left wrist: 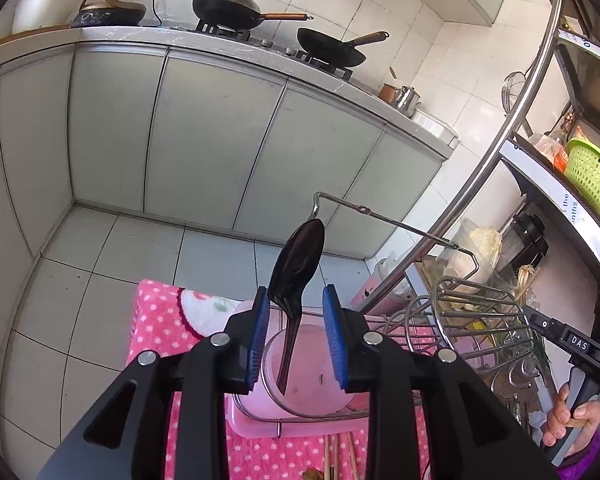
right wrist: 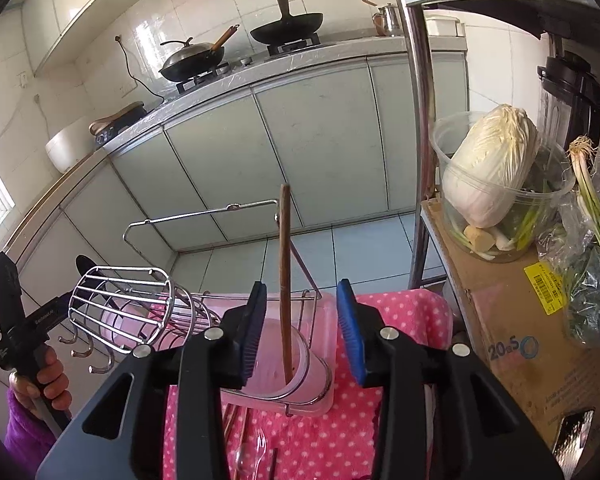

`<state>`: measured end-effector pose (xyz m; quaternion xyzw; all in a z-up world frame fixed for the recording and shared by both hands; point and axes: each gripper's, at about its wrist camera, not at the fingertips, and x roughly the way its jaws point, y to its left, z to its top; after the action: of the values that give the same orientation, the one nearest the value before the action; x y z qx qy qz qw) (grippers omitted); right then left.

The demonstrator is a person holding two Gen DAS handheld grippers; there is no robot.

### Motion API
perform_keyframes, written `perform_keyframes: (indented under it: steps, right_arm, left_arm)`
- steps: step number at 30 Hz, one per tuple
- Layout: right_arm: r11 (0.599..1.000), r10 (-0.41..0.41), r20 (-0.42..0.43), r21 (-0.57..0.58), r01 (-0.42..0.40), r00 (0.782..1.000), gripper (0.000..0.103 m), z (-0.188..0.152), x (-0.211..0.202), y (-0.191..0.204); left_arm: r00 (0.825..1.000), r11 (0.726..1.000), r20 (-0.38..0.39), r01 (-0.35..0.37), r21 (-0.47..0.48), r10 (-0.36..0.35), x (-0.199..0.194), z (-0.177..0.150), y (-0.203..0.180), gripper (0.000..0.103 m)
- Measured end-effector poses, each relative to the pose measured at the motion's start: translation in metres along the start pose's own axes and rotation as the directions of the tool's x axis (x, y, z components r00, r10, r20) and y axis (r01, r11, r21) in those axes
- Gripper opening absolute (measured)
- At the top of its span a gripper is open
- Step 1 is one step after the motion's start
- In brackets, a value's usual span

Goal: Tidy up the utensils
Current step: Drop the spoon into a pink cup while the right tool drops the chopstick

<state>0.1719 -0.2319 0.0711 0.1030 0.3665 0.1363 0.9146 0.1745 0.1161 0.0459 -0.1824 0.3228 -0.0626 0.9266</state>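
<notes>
Wire rack (left) crowds holder

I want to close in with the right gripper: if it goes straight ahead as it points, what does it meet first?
Most likely the brown wooden chopstick standing in the pink plastic utensil cup, which lies between the open jaws of the right gripper; depth is hard to judge.

L tongs apart, R tongs apart (both gripping nothing), pointing fwd

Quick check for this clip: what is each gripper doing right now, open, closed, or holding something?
Left gripper: open, holding nothing; the dark spoon stands in the pink cup.
Right gripper: open, holding nothing; a wooden stick stands between its fingers.
</notes>
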Motion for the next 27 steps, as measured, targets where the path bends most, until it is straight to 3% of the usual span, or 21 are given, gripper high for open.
perform_keyframes:
  steps: [11,17,22,27]
  right_arm:
    - [0.999,0.022,0.037,-0.025,-0.021,0.999,0.039,-0.041,-0.044,0.008]
    - [0.998,0.046,0.017,-0.054,-0.045,0.999,0.046,-0.074,-0.054,0.021]
    - [0.997,0.058,-0.05,-0.056,-0.06,0.997,0.046,-0.104,-0.041,0.028]
    - [0.997,0.079,-0.117,0.024,-0.077,0.99,0.046,-0.132,-0.017,0.021]
  left_arm:
    - [1.0,0.999,0.024,0.018,0.033,-0.019,-0.043,-0.017,-0.009,0.033]
    - [0.999,0.998,0.024,0.044,0.054,-0.045,-0.067,-0.036,-0.017,0.033]
    - [1.0,0.995,-0.005,0.03,0.1,-0.029,-0.073,-0.062,-0.024,0.033]
    - [0.995,0.994,-0.104,0.021,0.11,-0.009,-0.059,-0.095,-0.026,0.033]
